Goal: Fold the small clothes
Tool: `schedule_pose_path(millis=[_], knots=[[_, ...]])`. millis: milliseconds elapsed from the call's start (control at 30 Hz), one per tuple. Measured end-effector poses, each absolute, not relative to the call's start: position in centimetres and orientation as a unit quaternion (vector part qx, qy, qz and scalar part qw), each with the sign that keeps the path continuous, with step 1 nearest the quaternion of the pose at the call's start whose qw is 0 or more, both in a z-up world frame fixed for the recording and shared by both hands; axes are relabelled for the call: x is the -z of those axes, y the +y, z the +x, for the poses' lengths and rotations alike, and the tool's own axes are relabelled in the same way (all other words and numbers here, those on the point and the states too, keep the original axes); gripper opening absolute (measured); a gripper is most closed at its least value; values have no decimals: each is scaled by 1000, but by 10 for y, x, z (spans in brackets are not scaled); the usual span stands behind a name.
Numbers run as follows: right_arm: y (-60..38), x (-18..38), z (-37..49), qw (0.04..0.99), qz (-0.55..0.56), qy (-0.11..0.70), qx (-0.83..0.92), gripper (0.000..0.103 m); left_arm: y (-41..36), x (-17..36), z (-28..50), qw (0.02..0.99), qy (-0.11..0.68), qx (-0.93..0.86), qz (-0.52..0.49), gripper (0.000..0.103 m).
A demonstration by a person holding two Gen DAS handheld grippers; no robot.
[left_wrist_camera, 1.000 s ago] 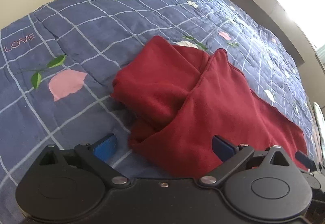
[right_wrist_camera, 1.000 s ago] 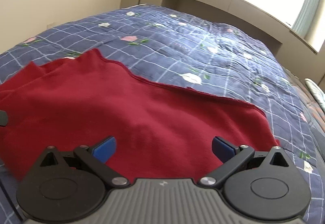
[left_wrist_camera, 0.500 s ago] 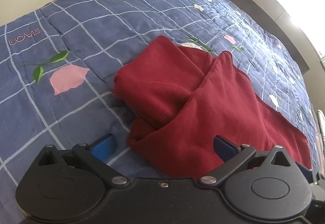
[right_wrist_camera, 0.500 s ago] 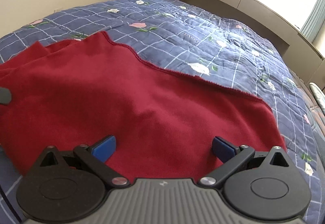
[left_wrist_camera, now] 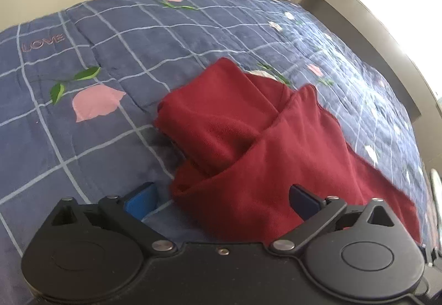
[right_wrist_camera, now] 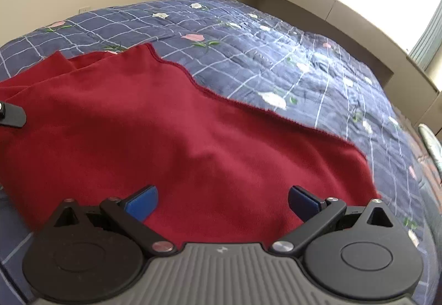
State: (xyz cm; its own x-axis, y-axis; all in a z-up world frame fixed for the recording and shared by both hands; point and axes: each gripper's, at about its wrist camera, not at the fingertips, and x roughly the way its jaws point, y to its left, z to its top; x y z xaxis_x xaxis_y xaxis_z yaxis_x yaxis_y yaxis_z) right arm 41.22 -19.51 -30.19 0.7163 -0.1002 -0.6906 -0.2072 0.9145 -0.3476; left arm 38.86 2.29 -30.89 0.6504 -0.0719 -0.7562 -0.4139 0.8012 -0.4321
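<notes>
Both grippers have their jaws wide apart and hold nothing. Seen from its own camera, the left gripper [left_wrist_camera: 222,195] hangs over the near left corner of the red cloth [left_wrist_camera: 248,139], and its blue fingertips [left_wrist_camera: 141,201] are flat and smooth. One tip is over the blanket beside the cloth and the other is over the cloth. I cannot tell if they touch it. The right gripper [right_wrist_camera: 222,197] hangs over the wide flat part of the red cloth [right_wrist_camera: 165,139], with both blue fingertips [right_wrist_camera: 142,201] above the red.

Next to the cloth, the biggest thing is the bed blanket [left_wrist_camera: 138,56] under it. It is blue, soft and puffy, with pale criss-cross lines, pink flowers [left_wrist_camera: 96,106], green leaves and the word LOVE [left_wrist_camera: 42,42] stitched in pink.

The red cloth lies on the blanket, soft and fuzzy. Its left end is folded over into thick, bunched layers. Its right part spreads out flat, with a wavy stitched edge [right_wrist_camera: 221,94] on the far side.
</notes>
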Motion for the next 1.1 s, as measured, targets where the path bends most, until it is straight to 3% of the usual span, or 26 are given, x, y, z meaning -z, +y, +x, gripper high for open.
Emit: schedule_pose_path(millis=[133,300,367,533,833,1100], knots=[[-192,304,414,905,-207,370,-37,103,28,308,391,853,396,-105,-324,81],[-194,308,417,911,-189,365,-31,103,31,310,393,850,398,-107,-328,71],[-195,310,416,912,-189,363,-31,103,32,310,394,849,399,-106,-331,48],[-200,311,415,913,-182,362,-37,103,29,305,397,848,398,-90,-339,23],[-213,298,413,914,-163,370,-50,103,7,258,398,891,357,-28,-280,17],[-273,257,388,925,-143,352,-20,103,-66,196,421,924,314,129,-174,16]])
